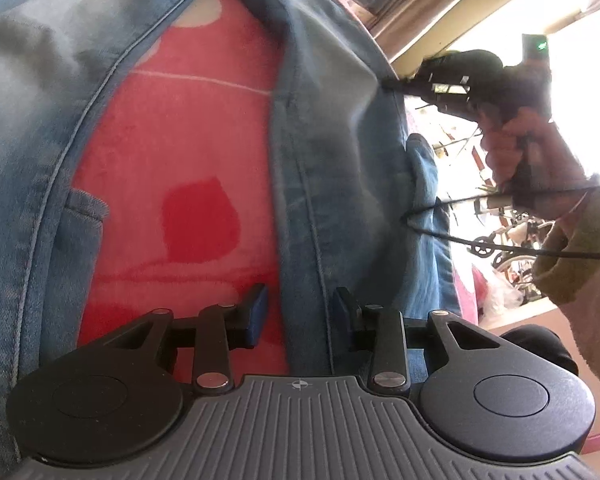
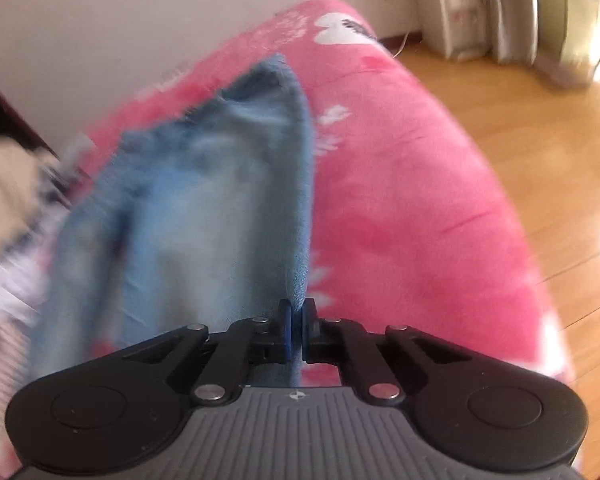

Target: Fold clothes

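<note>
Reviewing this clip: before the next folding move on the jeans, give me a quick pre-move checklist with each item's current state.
1. Right gripper clamped on the jeans edge: ok.
2. Left gripper gripping denim: not ok; a jeans leg lies between its fingers, but the pads stand apart from it.
3. Jeans lying on the pink blanket, not hanging off it: ok.
4. Legs aligned: not ok, blanket shows between them.
5. Cable clear of the fabric: cannot tell.

Inventory by count: one pair of blue jeans [image 1: 324,128], with two legs spread apart. One pink blanket [image 2: 400,200] underneath. Two hand-held grippers: the left hand-held gripper [image 1: 300,312] and the right hand-held gripper [image 2: 298,320]. One hand [image 1: 512,148] visible, gripping the right unit.
</note>
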A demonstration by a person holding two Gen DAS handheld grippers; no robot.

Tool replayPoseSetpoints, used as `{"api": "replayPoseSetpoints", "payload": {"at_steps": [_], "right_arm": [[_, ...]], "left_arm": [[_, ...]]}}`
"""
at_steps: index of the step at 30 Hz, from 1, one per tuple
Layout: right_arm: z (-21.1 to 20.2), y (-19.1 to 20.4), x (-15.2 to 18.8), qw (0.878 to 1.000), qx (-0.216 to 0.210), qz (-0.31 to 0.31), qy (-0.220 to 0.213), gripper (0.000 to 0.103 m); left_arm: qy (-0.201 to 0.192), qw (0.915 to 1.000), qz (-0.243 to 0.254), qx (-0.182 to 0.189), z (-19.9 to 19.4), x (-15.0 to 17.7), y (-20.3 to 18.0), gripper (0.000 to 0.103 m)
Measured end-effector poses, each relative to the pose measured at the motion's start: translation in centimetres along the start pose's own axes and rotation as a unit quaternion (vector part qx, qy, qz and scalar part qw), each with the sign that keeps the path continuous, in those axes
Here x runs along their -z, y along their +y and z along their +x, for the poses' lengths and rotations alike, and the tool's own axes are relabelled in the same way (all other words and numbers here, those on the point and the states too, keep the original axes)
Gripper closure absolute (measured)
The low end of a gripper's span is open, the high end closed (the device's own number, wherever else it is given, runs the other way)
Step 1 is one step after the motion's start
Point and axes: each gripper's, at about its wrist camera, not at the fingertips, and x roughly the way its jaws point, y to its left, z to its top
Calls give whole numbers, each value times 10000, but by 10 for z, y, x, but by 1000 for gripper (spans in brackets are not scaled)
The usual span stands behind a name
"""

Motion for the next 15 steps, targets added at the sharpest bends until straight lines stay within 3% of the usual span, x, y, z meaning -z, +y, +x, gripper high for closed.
{"api": "replayPoseSetpoints", "payload": {"at_steps": [2,6,9,15], "right_arm": [[16,-6,7,9994,274,-165,105,99],[6,-15,5,9997,-2,259,-26,89],[-13,-11,8,9995,-49,97,-293,86],[-17,-33,31,9975,-275,476,446,70]], "left_arm": [[9,10000,-24,-3,1,-1,0,71],[5,10000,-3,14,1,-1,0,71],[18,9999,100,-13,4,-2,-2,71],[76,9997,219,10,8,6,-9,70]]}}
